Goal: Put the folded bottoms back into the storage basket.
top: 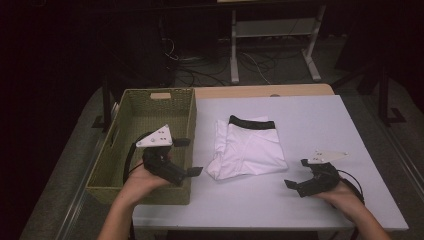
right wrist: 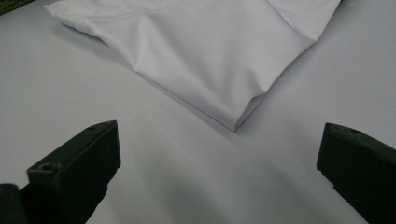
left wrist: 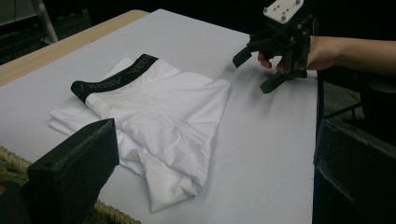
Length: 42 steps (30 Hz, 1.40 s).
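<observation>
High view: white folded underwear (top: 248, 146) lies flat on the table (top: 320, 120), middle of the top, its black waistband (top: 251, 122) along the far edge.
Basket: woven basket (top: 131, 107) stands just left of the underwear, at the table's left end.
Left gripper (top: 189, 156): held over the basket's right wall, jaws spread wide, pointing at the underwear, not touching it.
Right gripper (top: 296, 173): to the right of the underwear, near its front right corner, jaws wide apart, holding nothing.
Left gripper view: underwear (left wrist: 154, 112) beyond the jaws; right gripper (left wrist: 257, 70) past it.
Right gripper view: underwear's corner (right wrist: 240, 119) between the jaws, apart from both.
</observation>
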Each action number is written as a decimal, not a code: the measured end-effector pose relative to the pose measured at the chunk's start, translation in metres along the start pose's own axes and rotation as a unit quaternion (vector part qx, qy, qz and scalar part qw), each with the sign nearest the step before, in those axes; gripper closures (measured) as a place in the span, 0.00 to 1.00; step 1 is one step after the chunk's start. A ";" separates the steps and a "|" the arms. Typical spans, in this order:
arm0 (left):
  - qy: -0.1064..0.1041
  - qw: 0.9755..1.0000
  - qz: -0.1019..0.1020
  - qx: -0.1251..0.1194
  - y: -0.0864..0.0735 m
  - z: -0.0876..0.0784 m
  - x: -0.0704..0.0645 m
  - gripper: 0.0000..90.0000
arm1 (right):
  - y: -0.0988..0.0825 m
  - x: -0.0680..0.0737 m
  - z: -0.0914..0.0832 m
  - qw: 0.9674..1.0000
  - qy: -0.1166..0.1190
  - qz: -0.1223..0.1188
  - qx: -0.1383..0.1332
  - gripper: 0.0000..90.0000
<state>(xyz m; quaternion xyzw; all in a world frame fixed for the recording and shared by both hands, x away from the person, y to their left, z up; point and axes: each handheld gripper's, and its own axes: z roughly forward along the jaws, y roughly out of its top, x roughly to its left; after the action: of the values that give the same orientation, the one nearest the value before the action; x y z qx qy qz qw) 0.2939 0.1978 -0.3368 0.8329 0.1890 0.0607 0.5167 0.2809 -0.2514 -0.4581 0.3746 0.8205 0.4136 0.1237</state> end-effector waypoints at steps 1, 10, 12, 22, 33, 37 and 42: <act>-0.001 1.000 0.000 0.000 0.000 0.000 0.000 0.00 | 0.000 0.000 0.001 1.000 0.000 0.000 -0.002 0.00; -0.001 1.000 -0.001 0.003 0.000 0.002 0.000 0.00 | 0.003 -0.003 0.008 1.000 0.002 0.003 0.001 0.03; -0.002 1.000 -0.001 0.003 0.000 0.002 0.000 0.00 | 0.003 -0.004 0.011 1.000 0.002 0.003 0.004 0.05; -0.002 1.000 -0.002 0.006 -0.001 0.003 0.000 0.00 | 0.009 -0.004 0.019 1.000 -0.002 -0.006 -0.002 0.16; -0.002 1.000 -0.001 0.005 -0.001 0.003 0.000 0.00 | 0.013 -0.003 0.030 1.000 -0.001 -0.020 0.008 0.28; -0.002 1.000 -0.001 0.004 -0.001 0.002 0.000 0.00 | 0.014 -0.004 0.033 1.000 -0.006 -0.026 0.010 0.36; -0.002 1.000 -0.001 0.004 -0.001 0.002 0.000 0.00 | 0.014 -0.002 0.036 0.999 -0.009 -0.036 0.016 0.46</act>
<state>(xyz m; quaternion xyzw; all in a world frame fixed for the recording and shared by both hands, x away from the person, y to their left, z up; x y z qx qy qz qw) 0.2946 0.1967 -0.3388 0.8349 0.1890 0.0580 0.5137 0.3081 -0.2262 -0.4698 0.3505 0.8389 0.3923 0.1395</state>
